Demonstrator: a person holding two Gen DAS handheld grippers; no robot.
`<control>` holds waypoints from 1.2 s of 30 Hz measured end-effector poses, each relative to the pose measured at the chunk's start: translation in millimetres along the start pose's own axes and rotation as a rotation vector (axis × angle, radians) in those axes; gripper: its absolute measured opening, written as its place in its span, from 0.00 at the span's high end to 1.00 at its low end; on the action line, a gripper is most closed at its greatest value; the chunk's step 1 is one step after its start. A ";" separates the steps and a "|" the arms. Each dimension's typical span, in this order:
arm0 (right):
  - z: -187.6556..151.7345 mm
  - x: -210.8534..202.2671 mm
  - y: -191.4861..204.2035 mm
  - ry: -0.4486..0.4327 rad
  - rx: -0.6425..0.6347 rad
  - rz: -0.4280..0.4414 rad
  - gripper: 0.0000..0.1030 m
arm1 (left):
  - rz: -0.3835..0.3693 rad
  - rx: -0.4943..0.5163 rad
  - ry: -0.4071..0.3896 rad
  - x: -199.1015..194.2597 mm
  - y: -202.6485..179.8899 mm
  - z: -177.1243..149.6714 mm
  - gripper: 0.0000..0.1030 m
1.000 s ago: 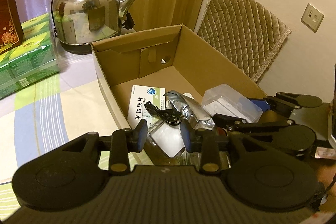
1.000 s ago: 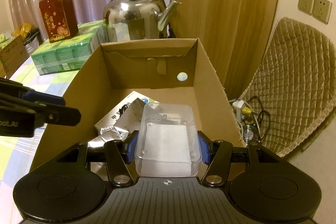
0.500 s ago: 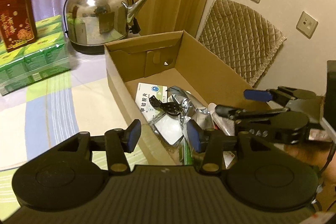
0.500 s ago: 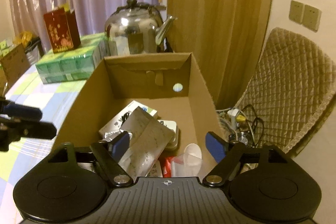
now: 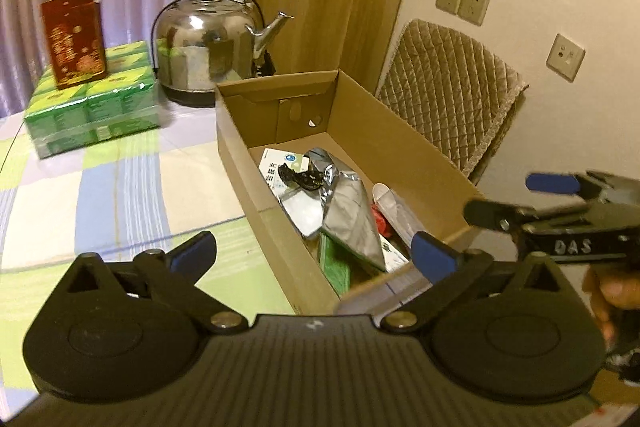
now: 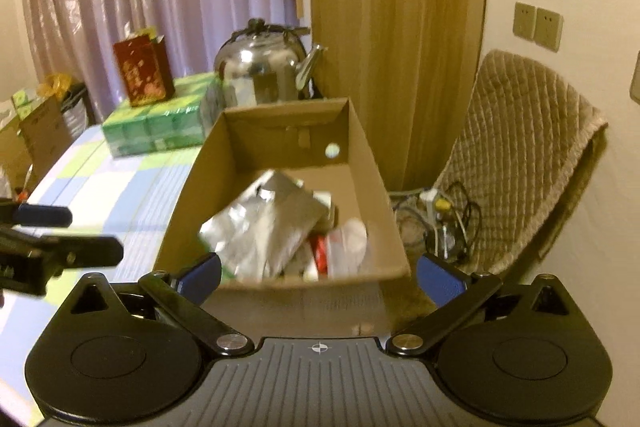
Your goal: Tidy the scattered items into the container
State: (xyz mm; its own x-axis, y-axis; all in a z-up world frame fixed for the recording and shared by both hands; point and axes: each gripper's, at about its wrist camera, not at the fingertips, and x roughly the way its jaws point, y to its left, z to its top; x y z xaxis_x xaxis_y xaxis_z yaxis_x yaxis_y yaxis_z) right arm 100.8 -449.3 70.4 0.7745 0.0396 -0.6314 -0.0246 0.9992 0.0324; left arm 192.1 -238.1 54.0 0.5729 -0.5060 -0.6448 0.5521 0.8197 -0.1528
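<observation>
Nearest in each wrist view, the left hand-held gripper [image 5: 314, 251] and the right hand-held gripper [image 6: 318, 273] both have their blue-padded jaws opening to their widest, with nothing between the pads; each sits just short of the near end of the open brown cardboard box [image 5: 400, 147], the left toward its table-side corner, the right squarely before its near wall. Inside the box lie the gathered items: a crumpled silver foil pouch [image 5: 352, 211], a white medicine carton with blue print [image 5: 280, 167], a coiled black cable [image 5: 300, 179] on top of that carton, a clear plastic piece [image 5: 390, 201] toward the box's chair-side wall, plus something red and something green near the front that I cannot identify through the blur. Judging from the bare checked green-and-blue tablecloth on the table [image 5: 120, 187] beside the box, little seems left to collect, so the step in hand is best done by lifting both empty grippers clear of the box rim without nudging its walls, then scanning the table for strays. Beyond the box stand a polished steel kettle [image 5: 208, 43], a shrink-wrapped pack of green tissue boxes [image 5: 92, 111] and a red printed gift bag [image 5: 74, 35]. Readable writing is scant: "DAS" on the right gripper's body as seen from the left wrist, and Chinese characters on the carton, too small to read.
</observation>
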 end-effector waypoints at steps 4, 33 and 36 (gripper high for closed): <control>-16.8 -24.7 2.8 0.018 0.000 -0.004 0.02 | 0.036 -0.044 0.017 -17.9 -10.3 -14.7 0.01; -47.0 -124.0 26.5 -0.027 -0.055 -0.006 0.02 | 0.152 -0.142 -0.020 -121.7 -67.4 -85.7 0.01; -47.6 -126.3 28.2 -0.030 -0.060 -0.003 0.02 | 0.159 -0.142 -0.023 -126.6 -69.3 -91.4 0.01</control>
State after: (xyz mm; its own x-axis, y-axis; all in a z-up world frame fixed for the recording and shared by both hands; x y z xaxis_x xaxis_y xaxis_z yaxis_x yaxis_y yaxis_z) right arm -27.8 -425.7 114.2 0.7933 0.0367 -0.6078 -0.0589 0.9981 -0.0166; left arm 26.0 -206.3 77.7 0.6602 -0.3722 -0.6524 0.3638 0.9184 -0.1558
